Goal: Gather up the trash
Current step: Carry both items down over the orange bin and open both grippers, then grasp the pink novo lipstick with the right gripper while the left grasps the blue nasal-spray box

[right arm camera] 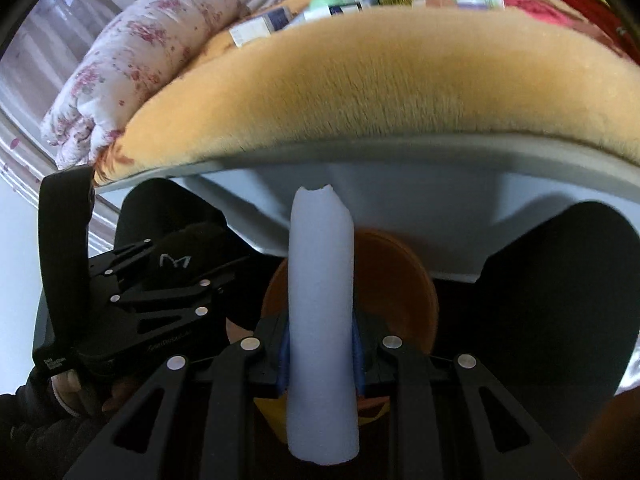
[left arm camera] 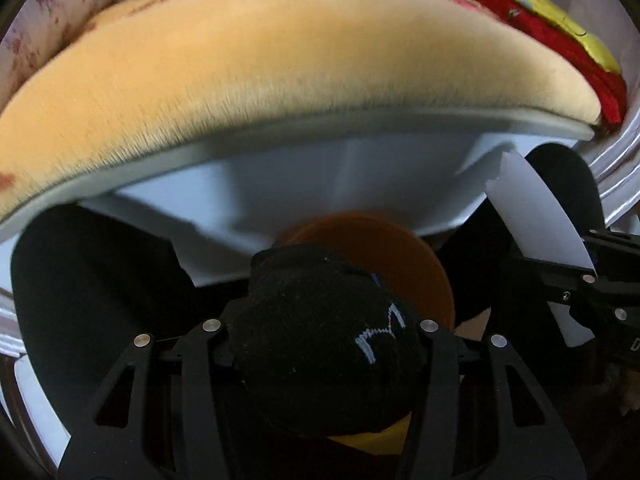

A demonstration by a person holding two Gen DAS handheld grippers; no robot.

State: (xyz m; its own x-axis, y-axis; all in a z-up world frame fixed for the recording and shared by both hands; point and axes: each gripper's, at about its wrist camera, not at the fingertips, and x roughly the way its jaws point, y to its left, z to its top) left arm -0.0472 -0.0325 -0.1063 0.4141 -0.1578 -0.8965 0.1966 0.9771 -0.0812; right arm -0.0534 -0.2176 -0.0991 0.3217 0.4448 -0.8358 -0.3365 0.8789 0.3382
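Note:
My left gripper (left arm camera: 324, 344) is shut on a rolled black sock (left arm camera: 320, 356) with a white "M" mark. It also shows in the right wrist view (right arm camera: 180, 260), at the left. My right gripper (right arm camera: 320, 344) is shut on a curled white paper sheet (right arm camera: 322, 320) that stands upright between the fingers; the sheet also shows in the left wrist view (left arm camera: 536, 220), at the right. Both grippers hover over an orange-brown round bin (right arm camera: 400, 280) on the floor below the bed edge. The bin also shows behind the sock (left arm camera: 400, 248).
A bed with an orange plush blanket (right arm camera: 380, 80) and a grey-white frame edge (right arm camera: 400, 160) fills the upper half. Several small boxes and packets (right arm camera: 360, 4) lie on the blanket. A floral quilt roll (right arm camera: 132, 60) lies left. Red and yellow fabric (left arm camera: 560, 28) lies at the right.

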